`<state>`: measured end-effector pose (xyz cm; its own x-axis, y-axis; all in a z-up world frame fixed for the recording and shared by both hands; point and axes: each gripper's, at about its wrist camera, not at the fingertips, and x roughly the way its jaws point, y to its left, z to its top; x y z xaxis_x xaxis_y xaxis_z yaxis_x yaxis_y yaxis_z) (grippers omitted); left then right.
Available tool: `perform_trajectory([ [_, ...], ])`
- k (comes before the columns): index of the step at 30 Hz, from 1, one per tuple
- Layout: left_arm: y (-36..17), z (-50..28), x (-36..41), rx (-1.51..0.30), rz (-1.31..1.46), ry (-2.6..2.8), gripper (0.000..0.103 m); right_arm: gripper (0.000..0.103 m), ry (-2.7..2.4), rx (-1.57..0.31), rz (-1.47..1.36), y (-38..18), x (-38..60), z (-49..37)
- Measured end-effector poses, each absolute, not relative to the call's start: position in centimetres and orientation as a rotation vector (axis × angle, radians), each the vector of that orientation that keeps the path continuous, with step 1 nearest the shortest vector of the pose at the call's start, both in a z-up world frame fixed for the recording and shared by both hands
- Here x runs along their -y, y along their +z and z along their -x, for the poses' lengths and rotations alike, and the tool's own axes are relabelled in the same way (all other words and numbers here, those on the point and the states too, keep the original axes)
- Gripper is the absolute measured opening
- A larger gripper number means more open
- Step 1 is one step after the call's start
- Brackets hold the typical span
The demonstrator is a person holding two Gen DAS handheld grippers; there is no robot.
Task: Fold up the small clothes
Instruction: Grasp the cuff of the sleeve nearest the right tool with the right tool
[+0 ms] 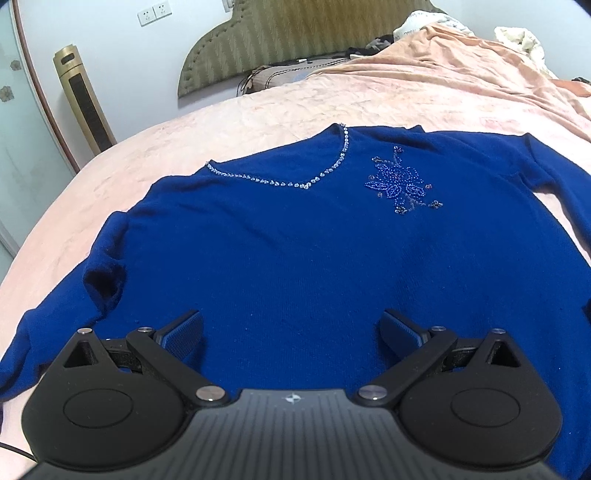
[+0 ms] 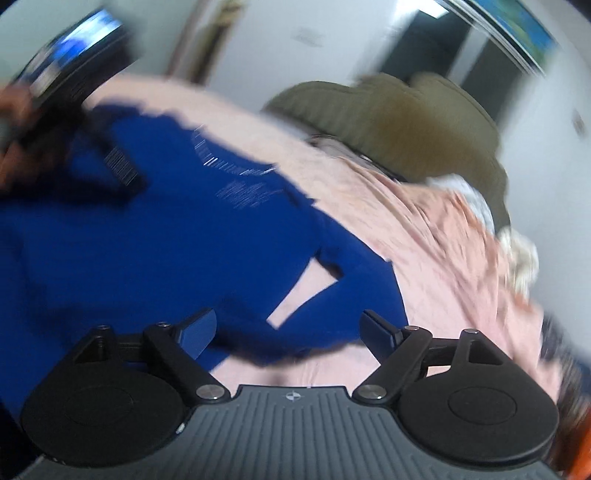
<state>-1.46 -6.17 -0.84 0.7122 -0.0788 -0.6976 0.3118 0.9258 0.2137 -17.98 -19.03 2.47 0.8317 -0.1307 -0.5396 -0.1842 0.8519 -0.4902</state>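
On the pink bedspread (image 1: 258,107) a blue sweater (image 1: 295,240) lies spread flat, front side up, its neckline pointing toward the green padded headboard (image 1: 280,33). A line of clear beads (image 1: 288,182) trims the V-shaped neck, and a beaded flower motif (image 1: 400,184) sits on the chest beside it. One sleeve (image 1: 55,332) trails down the left of the left wrist view, bunched near the armpit; the other sleeve (image 1: 554,173) runs off toward the right edge.

The left gripper (image 1: 291,334) hovers over the lower body of the sweater with its jaws spread wide, and nothing lies between its 2 blue-padded fingers (image 1: 184,332). Whether the fingertips touch the knit cannot be told.

The right wrist view is heavily blurred and tilted. The right gripper (image 2: 288,332) also has its jaws spread apart, holding nothing, above a sleeve (image 2: 332,295) of the sweater (image 2: 147,240) where it lies angled away from the body, with a wedge of pink bedspread (image 2: 424,229) showing in the gap. In the upper left of that view the left gripper (image 2: 74,92) appears as a dark blurred shape over the garment.

Beyond the bed stand a gold tower fan (image 1: 83,99) against the white wall, 2 wall sockets (image 1: 155,13), and a heap of rumpled bedding (image 1: 517,37) near the headboard.
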Motion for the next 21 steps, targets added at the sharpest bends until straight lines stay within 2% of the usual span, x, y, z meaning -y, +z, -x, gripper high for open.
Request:
perform_trajectory([
  [4,-0.8,1.6,6.1,-0.752,-0.337,-0.221,0.103,0.084,0.074,-0.633,0.821,0.3,16.7,17.1],
  [7,-0.8,1.6,6.1,-0.748,-0.346,-0.216,0.103,0.069,0.115,-0.674,0.933,-0.9,16.0,15.9],
  [12,-0.8,1.5,6.0,-0.755,-0.347,-0.21,0.103,0.026,0.187,-0.721,0.9,-1.0,15.7,14.8],
  [14,-0.9,1.5,5.9,-0.754,-0.353,-0.211,0.103,0.012,0.204,-0.733,0.87,-1.1,16.0,14.9],
  [17,-0.9,1.4,5.9,-0.755,-0.358,-0.211,0.103,0.01,0.167,-0.693,0.743,0.0,17.2,14.8],
  [21,-0.9,1.4,6.0,-0.756,-0.362,-0.212,0.103,0.009,-0.025,-0.506,0.359,4.0,23.4,13.8],
])
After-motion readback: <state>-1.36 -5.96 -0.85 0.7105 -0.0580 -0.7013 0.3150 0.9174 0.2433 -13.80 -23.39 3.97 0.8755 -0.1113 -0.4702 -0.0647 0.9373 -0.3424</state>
